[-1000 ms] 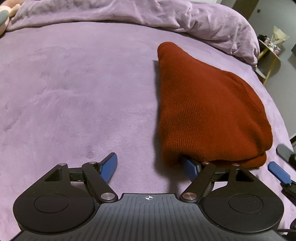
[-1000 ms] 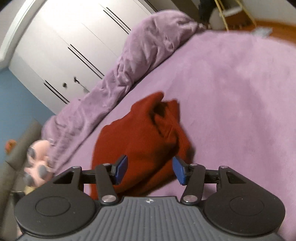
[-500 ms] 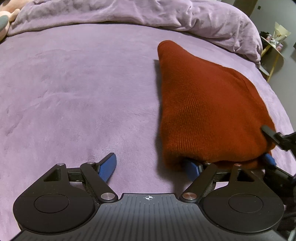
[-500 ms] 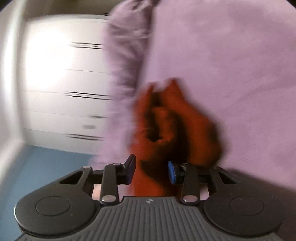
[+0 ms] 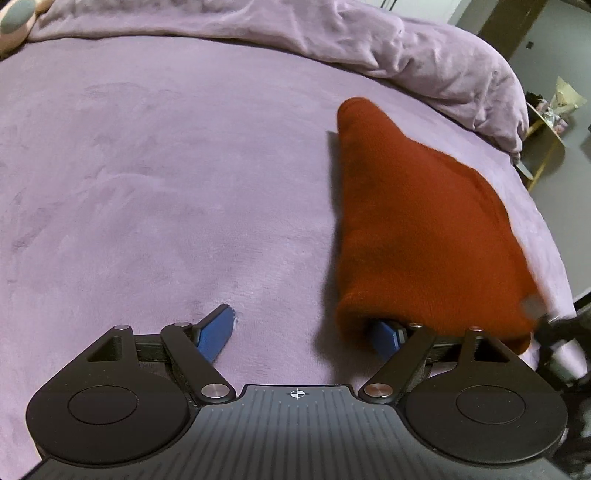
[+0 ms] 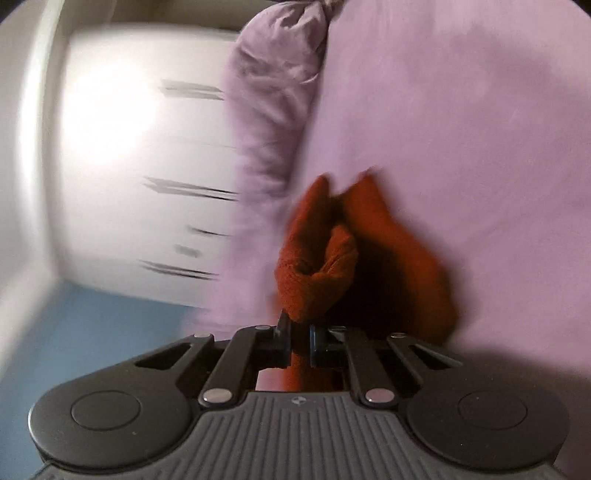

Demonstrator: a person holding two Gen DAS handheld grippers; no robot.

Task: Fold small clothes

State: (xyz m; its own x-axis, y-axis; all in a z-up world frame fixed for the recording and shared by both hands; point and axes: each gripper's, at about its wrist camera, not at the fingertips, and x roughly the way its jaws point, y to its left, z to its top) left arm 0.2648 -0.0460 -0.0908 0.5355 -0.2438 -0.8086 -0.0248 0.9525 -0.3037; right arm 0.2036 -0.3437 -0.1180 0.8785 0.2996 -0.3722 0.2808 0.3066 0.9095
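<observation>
A rust-red knit garment lies folded on the purple bed cover, right of centre in the left wrist view. My left gripper is open wide at its near edge, with the right finger tucked under the hem and the left finger resting on the bed. In the blurred right wrist view, my right gripper has its jaws closing, and the pads pinch a bunched corner of the garment. That gripper also shows, blurred, at the garment's near right corner.
A crumpled purple duvet runs along the far side of the bed. A stuffed toy sits at the far left corner. A small side table stands beyond the bed's right edge, and white wardrobe doors stand behind.
The right gripper's jaws have come together on the garment's corner, and the gripper has rolled and dropped lower. The left gripper has stayed where it was, open.
</observation>
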